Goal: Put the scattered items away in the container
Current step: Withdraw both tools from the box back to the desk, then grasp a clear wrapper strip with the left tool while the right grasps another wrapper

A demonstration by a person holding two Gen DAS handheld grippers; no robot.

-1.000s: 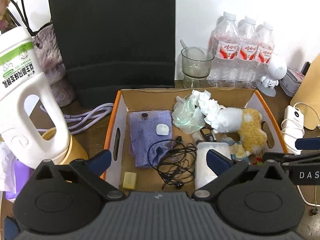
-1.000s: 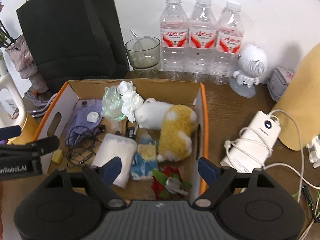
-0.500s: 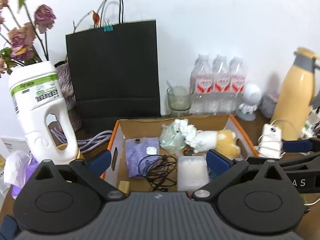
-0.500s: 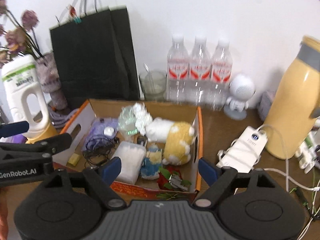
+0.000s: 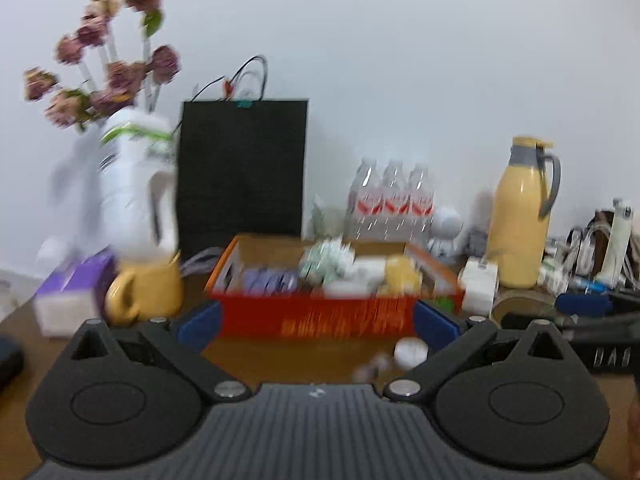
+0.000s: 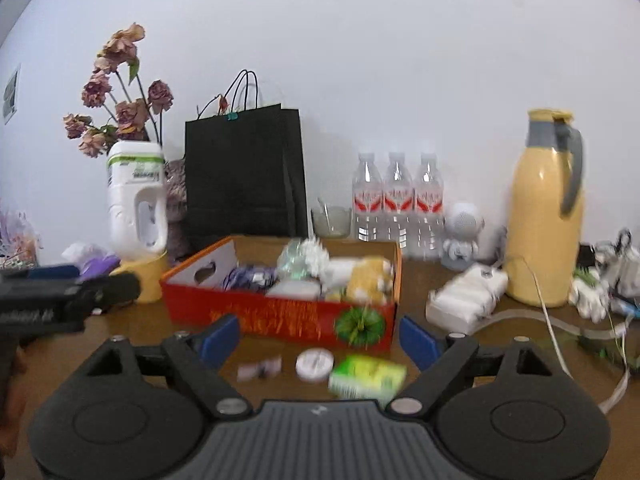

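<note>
Left hand-held gripper (image 5: 316, 326): jaws wide apart, holding nothing
Right hand-held gripper (image 6: 319, 338): jaws opening, nothing gripped
Loose items: green packet (image 6: 366, 376), round white tin (image 6: 315, 364) and small purple piece (image 6: 259, 369) lie on the desk (image 6: 460, 356) between the right fingers, just in front of the container
Container: orange cardboard box (image 6: 280, 316), full of items, mid-desk
Behind: black bag (image 6: 244, 176), three water bottles (image 6: 398, 204), yellow jug (image 6: 546, 208)

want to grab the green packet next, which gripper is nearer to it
Right. The right gripper frames the green packet, which lies just ahead between its open, opening jaws. The left gripper is off to its left; the packet isn't in its view.
</note>
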